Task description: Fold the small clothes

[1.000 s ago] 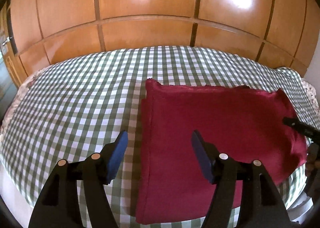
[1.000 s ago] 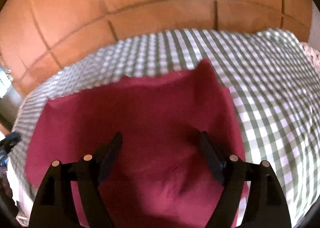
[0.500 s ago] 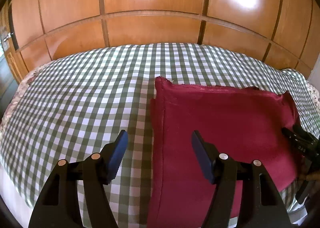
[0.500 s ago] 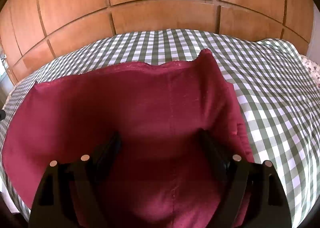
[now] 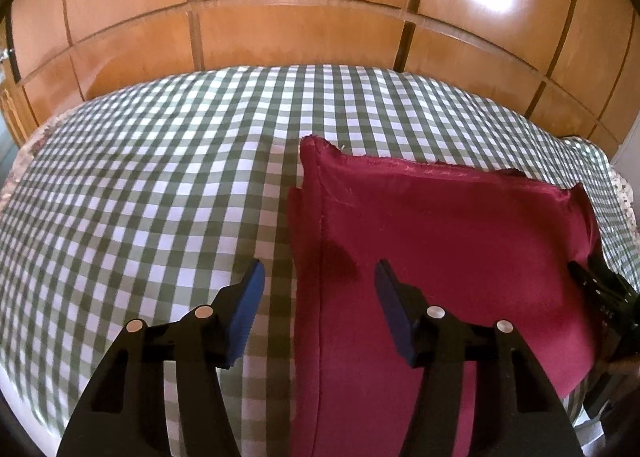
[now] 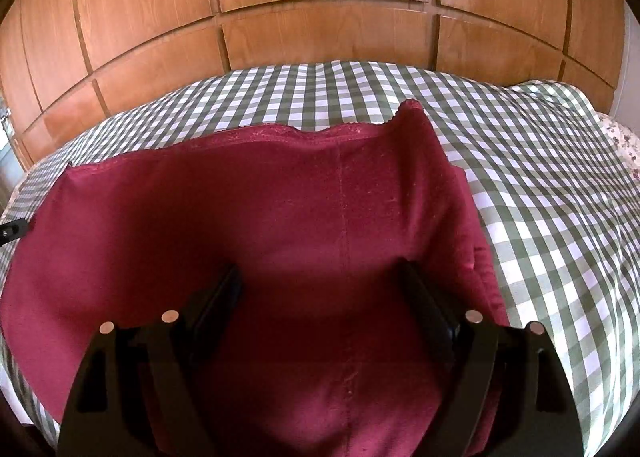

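Observation:
A dark red garment (image 5: pixel 440 237) lies folded flat on the checked bed sheet (image 5: pixel 140 197). My left gripper (image 5: pixel 319 271) hovers over the garment's left edge. Its jaws are closing with that edge between them, and the blue pads are not pressing on it. In the right wrist view the garment (image 6: pixel 300 209) fills the middle, with a lace-trimmed far edge. My right gripper (image 6: pixel 319 269) stands open low over its right part, nothing pinched. The right gripper (image 5: pixel 600 293) shows at the garment's right edge in the left wrist view; the left gripper (image 6: pixel 12 231) peeks in at the far left.
The green-and-white checked sheet (image 6: pixel 540 197) covers the whole bed. A floral fabric (image 6: pixel 624 141) shows at its right edge. Glossy wooden wardrobe doors (image 5: pixel 300 37) stand right behind the bed.
My left gripper has sunk toward the garment's left edge and its jaws have narrowed a little. The right wrist view has steadied from blur, the right gripper staying over the garment's right part.

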The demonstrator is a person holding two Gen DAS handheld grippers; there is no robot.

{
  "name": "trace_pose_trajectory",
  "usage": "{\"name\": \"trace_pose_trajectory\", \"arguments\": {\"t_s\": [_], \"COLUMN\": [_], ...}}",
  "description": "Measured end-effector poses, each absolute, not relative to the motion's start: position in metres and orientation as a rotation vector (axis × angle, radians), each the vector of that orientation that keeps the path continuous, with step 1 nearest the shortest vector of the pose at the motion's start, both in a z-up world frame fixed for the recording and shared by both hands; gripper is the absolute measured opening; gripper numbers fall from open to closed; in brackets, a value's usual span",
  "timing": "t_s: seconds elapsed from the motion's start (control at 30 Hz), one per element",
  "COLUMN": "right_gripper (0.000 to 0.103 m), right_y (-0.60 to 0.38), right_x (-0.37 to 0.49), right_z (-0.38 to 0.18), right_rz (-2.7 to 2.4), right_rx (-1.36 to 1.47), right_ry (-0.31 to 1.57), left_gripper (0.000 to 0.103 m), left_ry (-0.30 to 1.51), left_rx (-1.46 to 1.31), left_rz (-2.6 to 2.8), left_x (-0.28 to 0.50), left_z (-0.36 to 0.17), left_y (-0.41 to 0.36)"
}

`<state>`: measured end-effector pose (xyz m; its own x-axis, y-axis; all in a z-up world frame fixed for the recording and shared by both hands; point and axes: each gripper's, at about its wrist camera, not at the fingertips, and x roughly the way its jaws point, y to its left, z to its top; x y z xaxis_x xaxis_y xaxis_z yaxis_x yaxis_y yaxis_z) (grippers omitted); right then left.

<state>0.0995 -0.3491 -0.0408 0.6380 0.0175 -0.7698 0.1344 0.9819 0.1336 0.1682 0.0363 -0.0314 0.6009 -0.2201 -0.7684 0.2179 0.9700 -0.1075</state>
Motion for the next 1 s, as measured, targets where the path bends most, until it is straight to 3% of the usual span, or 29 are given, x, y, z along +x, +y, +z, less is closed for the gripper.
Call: {"name": "trace_pose_trajectory", "arguments": {"t_s": [0.07, 0.13, 0.17, 0.37, 0.5, 0.6, 0.67, 0.83, 1.0], "right_gripper": [0.083, 0.083, 0.083, 0.083, 0.083, 0.083, 0.083, 0.083, 0.083], "right_y": [-0.349, -0.349, -0.349, -0.349, -0.349, -0.349, -0.349, -0.348, -0.346], "right_x": [0.1, 0.1, 0.1, 0.101, 0.1, 0.099, 0.1, 0.099, 0.1], "right_z": [-0.041, -0.041, -0.041, -0.04, -0.04, -0.04, -0.04, -0.039, -0.038], "right_rz": [-0.069, -0.071, -0.073, -0.075, -0.075, -0.072, -0.072, -0.074, -0.074], "right_rx": [0.184, 0.181, 0.18, 0.184, 0.189, 0.188, 0.187, 0.188, 0.181], "right_ry": [0.877, 0.876, 0.877, 0.876, 0.869, 0.862, 0.86, 0.855, 0.867], "left_gripper": [0.036, 0.011, 0.009, 0.007, 0.007, 0.007, 0.012, 0.048, 0.058], "left_ry": [0.916, 0.947, 0.947, 0.814, 0.922, 0.888, 0.885, 0.842, 0.775], "left_rx": [-0.017, -0.046, -0.047, -0.069, -0.013, 0.031, 0.027, 0.052, 0.053], "left_rz": [-0.277, -0.314, -0.324, -0.304, -0.225, -0.19, -0.172, -0.119, -0.137], "left_x": [0.175, 0.183, 0.185, 0.186, 0.197, 0.182, 0.176, 0.148, 0.125], "left_z": [-0.037, -0.046, -0.047, -0.02, -0.056, -0.056, -0.051, -0.035, -0.019], "left_y": [0.035, 0.031, 0.029, 0.03, 0.02, 0.015, 0.015, 0.013, 0.01]}}
